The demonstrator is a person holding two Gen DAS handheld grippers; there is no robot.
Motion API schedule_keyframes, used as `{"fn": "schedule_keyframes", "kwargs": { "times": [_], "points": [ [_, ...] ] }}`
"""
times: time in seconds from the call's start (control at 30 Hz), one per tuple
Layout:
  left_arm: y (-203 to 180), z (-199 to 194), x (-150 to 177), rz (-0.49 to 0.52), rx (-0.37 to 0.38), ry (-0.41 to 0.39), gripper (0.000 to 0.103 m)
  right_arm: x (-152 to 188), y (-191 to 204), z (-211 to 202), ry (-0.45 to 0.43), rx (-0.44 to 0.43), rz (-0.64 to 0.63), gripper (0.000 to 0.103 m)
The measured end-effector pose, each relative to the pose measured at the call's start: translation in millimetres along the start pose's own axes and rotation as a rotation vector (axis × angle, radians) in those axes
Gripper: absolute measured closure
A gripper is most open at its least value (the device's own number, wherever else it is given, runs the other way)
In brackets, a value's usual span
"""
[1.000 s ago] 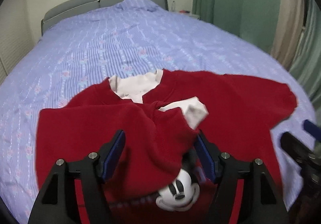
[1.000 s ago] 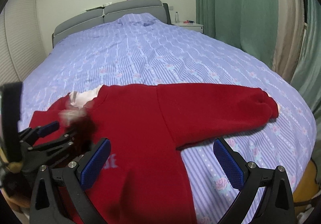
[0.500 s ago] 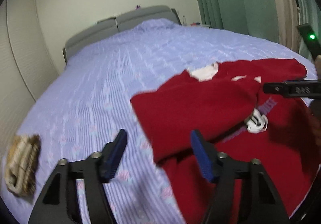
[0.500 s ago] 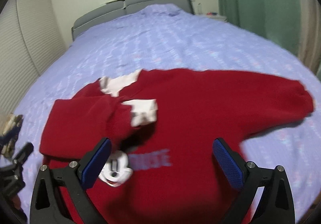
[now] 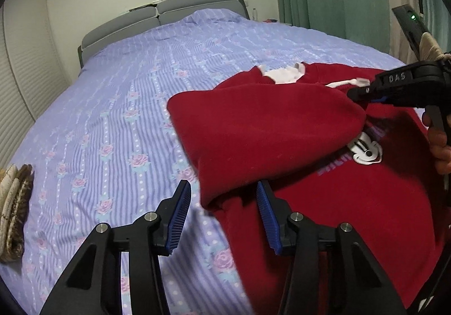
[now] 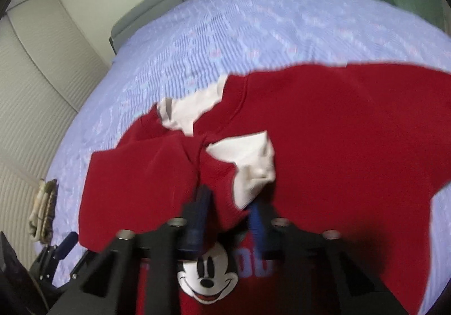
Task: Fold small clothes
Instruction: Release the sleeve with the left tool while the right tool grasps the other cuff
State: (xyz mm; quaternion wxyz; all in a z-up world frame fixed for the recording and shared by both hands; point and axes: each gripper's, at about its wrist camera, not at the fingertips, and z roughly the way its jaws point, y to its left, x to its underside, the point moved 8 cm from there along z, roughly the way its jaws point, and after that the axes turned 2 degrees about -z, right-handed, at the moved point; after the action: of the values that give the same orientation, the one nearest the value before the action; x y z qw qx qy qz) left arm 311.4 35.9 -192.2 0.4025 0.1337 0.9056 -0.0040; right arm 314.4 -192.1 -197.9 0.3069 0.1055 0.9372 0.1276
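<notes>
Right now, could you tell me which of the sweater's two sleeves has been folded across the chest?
The left-hand sleeve, whose white cuff lies on the chest by the right tongs. The other sleeve lies stretched out on the bed.

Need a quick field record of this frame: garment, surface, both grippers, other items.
garment: red sweater, one sleeve folded across the chest
surface: bed, lilac floral cover
left hand-held gripper: open, at the sweater's edge, holding nothing
right hand-held gripper: shut on the sleeve near its white cuff
other: folded knit item on the bed's edge
</notes>
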Motion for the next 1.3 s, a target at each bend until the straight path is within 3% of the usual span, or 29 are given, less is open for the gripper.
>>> {"fn": "schedule_keyframes", "kwargs": {
  "times": [0.1,0.2,0.3,0.4,0.47,0.53,0.7,0.8,0.87,0.93,1.13,1.3],
  "points": [
    [-5.4,-3.0,-4.2,0.002,0.013,-0.01,0.055,-8.6,0.2,-15.8,-0.062,-0.017,-0.019,0.09],
    [-10.0,-5.9,-8.7,0.004,0.014,-0.022,0.055,-13.6,-4.6,-23.3,-0.12,0.092,-0.096,0.091],
    [-14.4,-6.1,-12.3,0.001,0.019,-0.018,0.055,-9.0,-11.6,-12.7,-0.092,0.098,-0.109,0.087],
    [-15.6,-5.6,-17.8,-0.015,0.002,-0.021,0.054,-6.2,-23.4,-5.7,-0.064,0.112,-0.08,0.068],
    [-14.6,-4.7,-19.6,-0.007,-0.027,-0.022,0.053,-5.9,-30.0,-12.0,-0.065,0.136,-0.067,0.044],
    [-12.4,-3.6,-18.8,0.0,-0.044,-0.023,0.053,-4.4,-33.5,-22.9,-0.077,0.122,-0.042,0.043],
    [-5.1,-14.7,-16.3,-0.081,-0.003,-0.01,0.053,-1.4,-36.0,-64.2,-0.139,0.093,-0.023,0.041],
    [-12.7,-31.5,-28.2,-0.081,-0.019,-0.043,0.053,0.2,-49.3,-98.3,-0.217,0.129,-0.011,0.026],
    [-26.2,-39.7,-40.4,-0.061,-0.031,-0.059,0.046,0.5,-69.0,-122.6,-0.277,0.191,0.002,0.025],
    [-47.2,-46.3,-58.5,-0.053,-0.021,-0.083,0.029,-1.2,-86.9,-136.8,-0.308,0.234,0.011,0.025],
    [-128.8,-40.2,-117.1,-0.049,0.092,-0.12,0.017,-11.2,-156.0,-161.3,-0.354,0.268,0.163,0.025],
    [-210.3,-19.1,-145.7,0.037,0.184,-0.099,0.017,-12.2,-232.1,-176.4,-0.395,0.31,0.359,0.025]
  ]
}}
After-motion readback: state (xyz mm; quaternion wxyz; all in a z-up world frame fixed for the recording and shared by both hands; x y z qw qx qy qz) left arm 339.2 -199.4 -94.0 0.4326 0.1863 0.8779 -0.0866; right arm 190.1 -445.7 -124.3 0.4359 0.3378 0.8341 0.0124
